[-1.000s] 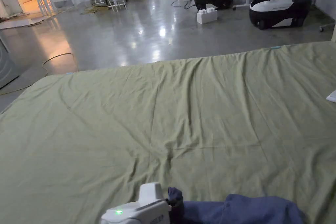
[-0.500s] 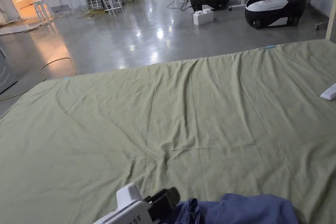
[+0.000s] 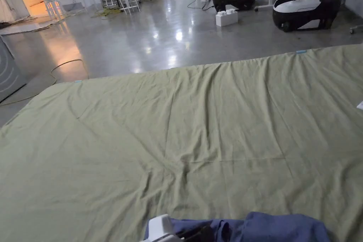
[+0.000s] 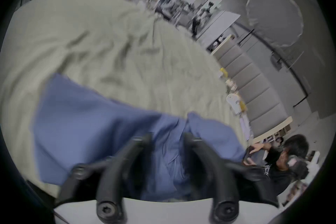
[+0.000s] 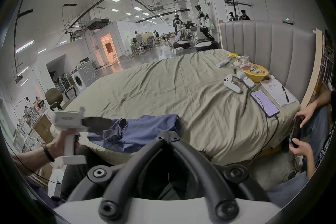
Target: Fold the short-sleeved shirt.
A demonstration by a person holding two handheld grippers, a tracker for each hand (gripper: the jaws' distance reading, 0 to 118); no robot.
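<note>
A blue short-sleeved shirt lies crumpled at the near edge of the green bed sheet. My left gripper sits at the shirt's left end. In the left gripper view its jaws stand apart, with blue shirt cloth lying between and beyond them. The right gripper view shows the shirt with the left gripper reaching over its bunched left part. My right gripper is shut on nothing, held off the bed's near edge, short of the shirt.
Along the headboard side of the bed lie a phone on a cable, white controllers, a yellow bowl and a notebook. A seated person's hands hold a phone there. Wheeled robots stand on the floor beyond.
The left gripper has moved right and sunk lower in the head view, onto the shirt's left end. The head camera has shifted a little.
</note>
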